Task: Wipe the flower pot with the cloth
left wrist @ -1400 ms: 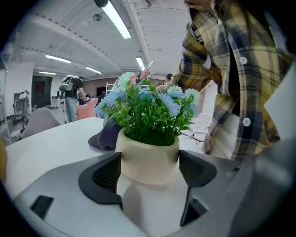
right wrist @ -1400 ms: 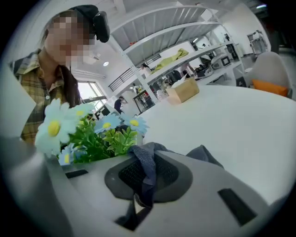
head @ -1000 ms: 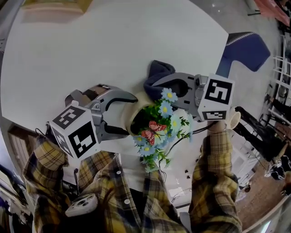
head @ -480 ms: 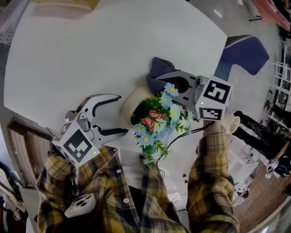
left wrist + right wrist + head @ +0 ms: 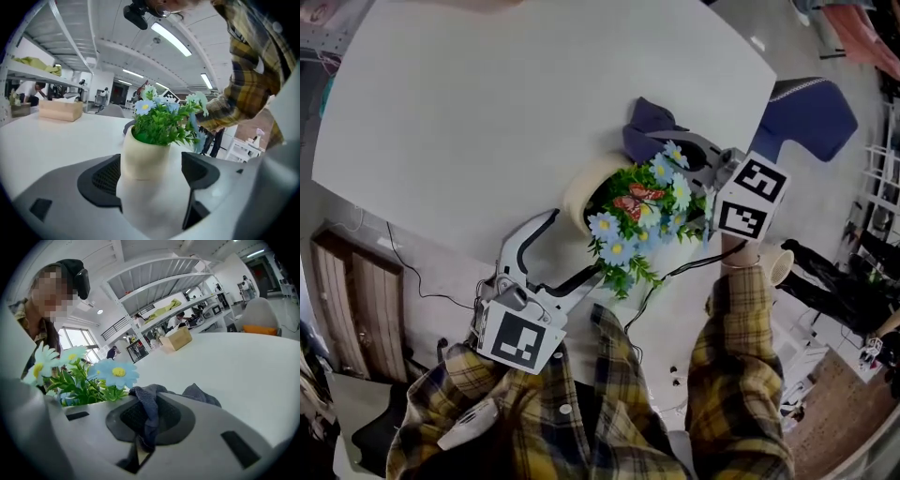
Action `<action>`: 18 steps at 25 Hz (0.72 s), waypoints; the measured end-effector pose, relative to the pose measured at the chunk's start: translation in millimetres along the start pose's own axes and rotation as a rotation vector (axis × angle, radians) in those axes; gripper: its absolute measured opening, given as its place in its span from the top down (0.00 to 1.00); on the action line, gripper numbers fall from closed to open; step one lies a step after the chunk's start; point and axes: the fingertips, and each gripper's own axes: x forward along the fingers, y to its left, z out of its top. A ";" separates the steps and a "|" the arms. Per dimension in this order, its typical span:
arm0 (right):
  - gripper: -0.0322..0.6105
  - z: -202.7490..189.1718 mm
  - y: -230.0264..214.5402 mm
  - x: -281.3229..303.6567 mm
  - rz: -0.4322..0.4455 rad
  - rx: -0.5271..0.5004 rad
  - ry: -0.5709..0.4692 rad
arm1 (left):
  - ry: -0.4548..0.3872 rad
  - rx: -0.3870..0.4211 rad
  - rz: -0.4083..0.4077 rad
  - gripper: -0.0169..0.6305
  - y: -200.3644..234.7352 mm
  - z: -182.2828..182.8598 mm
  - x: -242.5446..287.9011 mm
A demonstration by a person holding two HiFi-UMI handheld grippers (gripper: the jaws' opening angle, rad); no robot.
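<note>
A cream flower pot [image 5: 579, 190] with blue flowers and a red butterfly [image 5: 640, 220] stands upright near the white table's [image 5: 487, 103] front edge. My left gripper [image 5: 575, 244] is open and points at the pot from the near side, a little apart from it. In the left gripper view the pot [image 5: 149, 154] stands ahead, between the lines of the two black pads [image 5: 101, 180]. My right gripper [image 5: 675, 150] is behind the flowers, shut on a dark blue cloth [image 5: 645, 125]. In the right gripper view the cloth [image 5: 146, 413] is pinched between the pads, and a blue flower [image 5: 115, 373] is at the left.
A blue chair [image 5: 806, 112] stands beyond the table's right rim. A tan box [image 5: 58, 110] rests at the far side of the table, also the tan box [image 5: 176, 339] below shelving. A cable [image 5: 422, 281] runs over the floor by the table's near edge.
My left gripper has come off the pot, drawn back toward the person and swung right; it is open. The right gripper stays shut on the cloth behind the pot.
</note>
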 end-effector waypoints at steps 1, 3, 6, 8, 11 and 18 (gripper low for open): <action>0.93 -0.3 -0.4 -0.5 -0.007 0.001 -0.005 | -0.009 -0.012 0.025 0.36 -2.1 0.6 1.1; 0.93 -0.3 -1.0 -1.3 -0.020 0.003 -0.015 | -0.021 -0.038 0.065 0.36 -4.4 1.4 4.9; 0.93 0.4 -1.1 -0.7 -0.031 0.007 -0.026 | -0.047 -0.060 0.117 0.36 -2.3 5.8 9.8; 0.93 0.3 -1.2 -0.9 -0.034 0.006 -0.025 | -0.066 -0.070 0.133 0.36 -2.3 8.2 15.3; 0.93 -1.1 -2.5 -2.3 -0.035 0.013 -0.018 | -0.081 -0.062 0.152 0.36 1.4 9.8 24.2; 0.93 -9.0 -6.1 -9.0 -0.041 0.037 -0.007 | -0.059 0.031 0.034 0.36 12.7 13.0 33.7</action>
